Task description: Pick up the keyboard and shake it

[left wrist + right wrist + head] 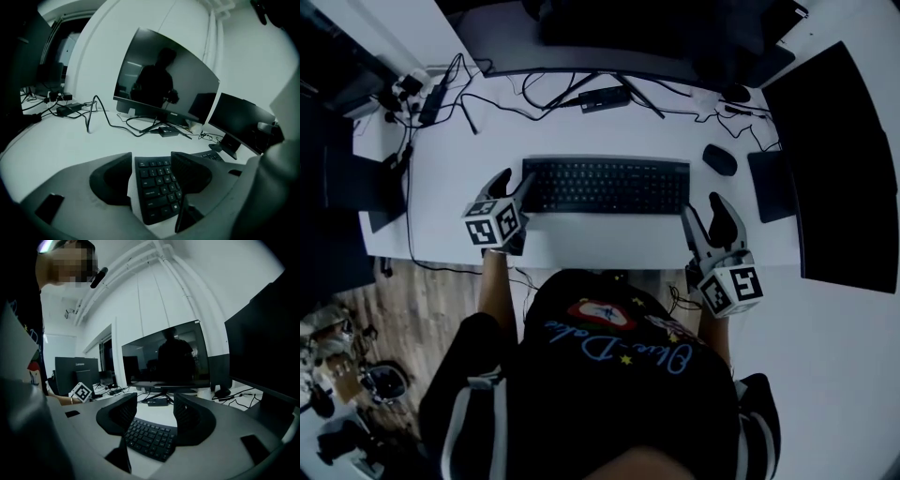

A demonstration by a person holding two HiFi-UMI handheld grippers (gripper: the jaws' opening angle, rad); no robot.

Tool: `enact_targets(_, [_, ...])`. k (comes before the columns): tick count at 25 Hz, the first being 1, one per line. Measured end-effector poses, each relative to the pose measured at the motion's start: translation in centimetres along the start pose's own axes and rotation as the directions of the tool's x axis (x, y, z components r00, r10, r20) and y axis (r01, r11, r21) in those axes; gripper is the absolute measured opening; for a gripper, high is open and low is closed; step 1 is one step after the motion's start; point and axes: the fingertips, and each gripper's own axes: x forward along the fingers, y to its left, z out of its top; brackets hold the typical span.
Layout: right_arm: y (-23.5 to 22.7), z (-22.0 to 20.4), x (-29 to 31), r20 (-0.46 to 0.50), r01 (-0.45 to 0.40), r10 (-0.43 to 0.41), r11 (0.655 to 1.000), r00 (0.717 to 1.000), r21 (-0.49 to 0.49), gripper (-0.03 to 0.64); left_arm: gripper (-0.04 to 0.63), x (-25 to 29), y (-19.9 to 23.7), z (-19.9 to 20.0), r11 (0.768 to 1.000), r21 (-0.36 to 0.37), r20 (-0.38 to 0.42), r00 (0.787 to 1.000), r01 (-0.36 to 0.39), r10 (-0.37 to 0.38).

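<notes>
Left gripper (514,181); right gripper (704,206): jaws apart | keyboard (607,186): black; slim (flat)

keyboard (157,187): right part behind jaw, legends too small | monitor (506,47): cut by top edge

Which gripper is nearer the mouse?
Right. The right gripper is close to the mouse, at the keyboard's right end; the left gripper is at its left end.
</notes>
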Motion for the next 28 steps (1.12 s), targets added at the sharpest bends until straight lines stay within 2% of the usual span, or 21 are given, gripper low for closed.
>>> enact_targets(5, [-0.1, 0.5, 0.9, 0.009, 0.033, -0.033, 0.999, 0.999, 0.015, 0.218, 0.261, 2.8, 1.4, -1.7, 0.999, -0.026, -0.091, 0.995, 0.037, -0.039])
enact_targets(14, [-1.5, -0.8, 1.2, -0.054, 0.099, -0.097, 0.995, 0.994, 0.030, 0.222, 0.276, 4.6, 1.7, -4.0, 0.997, -0.039, -0.213, 0.974, 0.066, -0.072])
enact_targets(21, [-3.7, -3.2, 1.0, -0.106, 0.129, -0.119, 0.988, 0.987, 0.090, 0.233, 0.296, 5.3, -0.1, -4.4, 0.991, -0.055, -0.234, 0.964, 0.118, -0.128])
enact_targets(24, [-5.1, -5.7, 1.4, -0.171, 0.141, -0.122, 0.984, 0.978, 0.105, 0.238, 0.296, 5.3, -0.1, -4.4, 0.993, -0.050, -0.228, 0.967, 0.106, -0.114])
enact_targets(28, [-7.0, -10.4, 2.2, -0.288, 0.149, -0.106, 0.980, 0.952, 0.132, 0.244, 0.295, 5.2, -0.1, -4.4, 0.993, -0.050, -0.227, 0.967, 0.104, -0.112])
